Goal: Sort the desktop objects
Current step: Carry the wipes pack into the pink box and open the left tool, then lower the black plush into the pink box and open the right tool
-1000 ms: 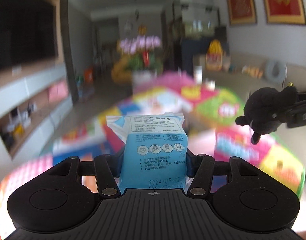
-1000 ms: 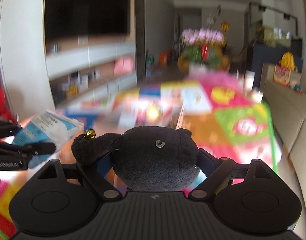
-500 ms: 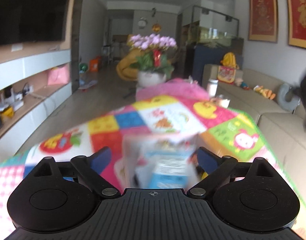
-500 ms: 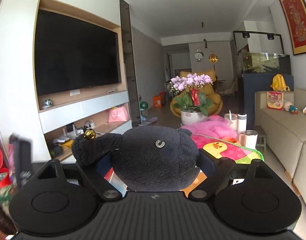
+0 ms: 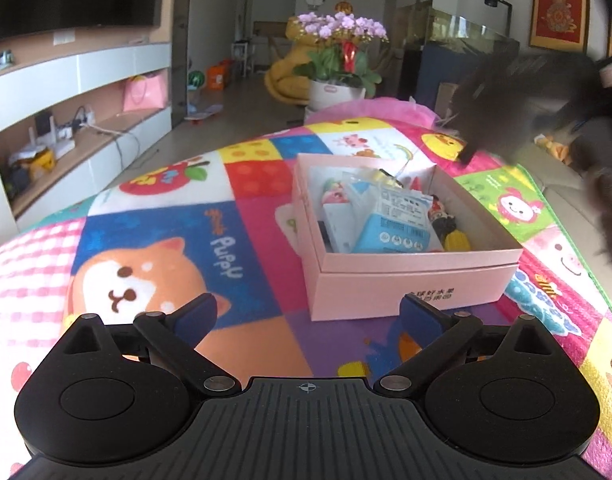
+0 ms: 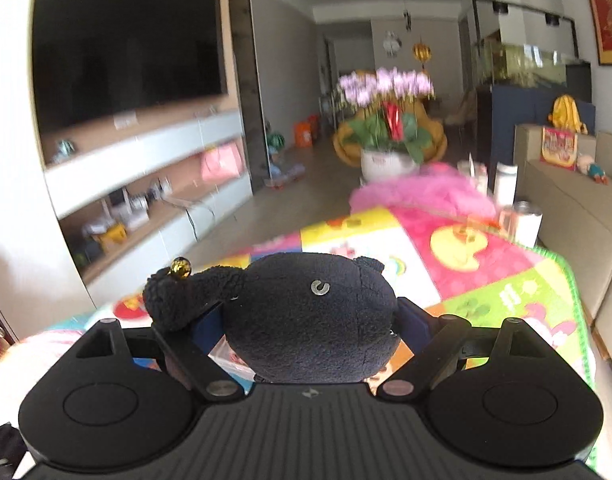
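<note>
A pink cardboard box [image 5: 410,284] stands on the colourful cartoon mat [image 5: 154,240]. Inside it lies a blue and white tissue pack [image 5: 394,228] among several small items. My left gripper [image 5: 308,314] hovers just in front of the box, its jaws still opening wide with nothing between them. A black plush toy [image 6: 312,316] with a small gold bell [image 6: 180,267] fills my right gripper [image 6: 310,320], which is shut on it. The same plush [image 5: 522,96] shows blurred at the upper right of the left wrist view, above and beyond the box.
A potted pink orchid [image 6: 386,120] stands at the table's far end beside a pink cloth [image 6: 422,192], bottles and a metal cup [image 6: 524,224]. A beige sofa [image 6: 578,216] runs along the right. A TV wall with shelves [image 6: 146,152] is on the left.
The left gripper opened and let the tissue pack drop into the pink box, then tilted down. The right gripper carried the black plush sideways over the table towards the box.
</note>
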The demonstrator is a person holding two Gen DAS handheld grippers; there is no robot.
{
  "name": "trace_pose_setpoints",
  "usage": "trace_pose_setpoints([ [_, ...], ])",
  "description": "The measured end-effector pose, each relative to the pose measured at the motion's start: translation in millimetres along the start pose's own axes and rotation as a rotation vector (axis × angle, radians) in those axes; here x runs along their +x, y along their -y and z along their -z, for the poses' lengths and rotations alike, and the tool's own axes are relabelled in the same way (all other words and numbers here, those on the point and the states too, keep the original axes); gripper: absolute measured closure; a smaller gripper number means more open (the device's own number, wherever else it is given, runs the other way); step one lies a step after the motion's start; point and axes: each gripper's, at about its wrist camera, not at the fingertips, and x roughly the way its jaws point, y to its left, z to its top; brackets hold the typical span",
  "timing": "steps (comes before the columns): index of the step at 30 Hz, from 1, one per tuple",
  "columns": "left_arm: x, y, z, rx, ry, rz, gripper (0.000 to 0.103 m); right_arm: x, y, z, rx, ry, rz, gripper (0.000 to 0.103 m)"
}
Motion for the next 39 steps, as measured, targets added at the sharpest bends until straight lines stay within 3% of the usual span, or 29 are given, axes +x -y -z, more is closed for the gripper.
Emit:
trace_pose_setpoints([
  [4, 6, 0, -2, -0.004, 0.001, -0.019, 0.002, 38, -6, 29, -0.010, -0.152, 0.026, 0.015],
  [7, 15, 9, -15, 0.026, 0.017, -0.023, 0.001, 44, -10, 45, -0.046, -0.204, -0.001, 0.012],
  [12, 42, 43, -48, 0.195, 0.068, 0.003, 0.001, 8, 3, 36, -0.047, -0.117, -0.086, 0.005],
  [17, 80, 75, -62, 0.393, 0.019, -0.010, 0.001, -13, 14, 23, -0.079, 0.002, -0.073, 0.002],
  [18, 86, 77, -62, 0.423, 0.016, -0.036, 0.001, -15, 15, 24, -0.091, 0.007, -0.064, 0.003],
  [20, 96, 75, -63, 0.459, 0.026, -0.113, 0.000, -17, 16, 29, -0.123, 0.003, -0.043, 0.020],
  [23, 102, 60, -72, 0.409, 0.044, -0.176, 0.000, -5, 13, 31, -0.160, -0.027, -0.019, 0.043],
  [25, 101, 50, -79, 0.375, 0.060, -0.227, 0.000, 13, 7, 32, -0.170, -0.051, -0.004, 0.050],
  [28, 88, 28, -85, 0.284, 0.066, -0.231, 0.001, 39, 4, 32, -0.143, -0.091, -0.001, 0.056],
  [31, 73, 6, -82, 0.199, 0.066, -0.206, 0.001, 52, 7, 30, -0.038, -0.123, -0.057, 0.056],
  [34, 62, -8, -70, 0.135, 0.054, -0.173, 0.000, 50, 3, 31, 0.042, -0.176, -0.082, 0.050],
  [39, 59, -12, -56, 0.085, 0.021, -0.136, 0.000, 43, 4, 42, 0.145, -0.292, -0.153, 0.047],
])
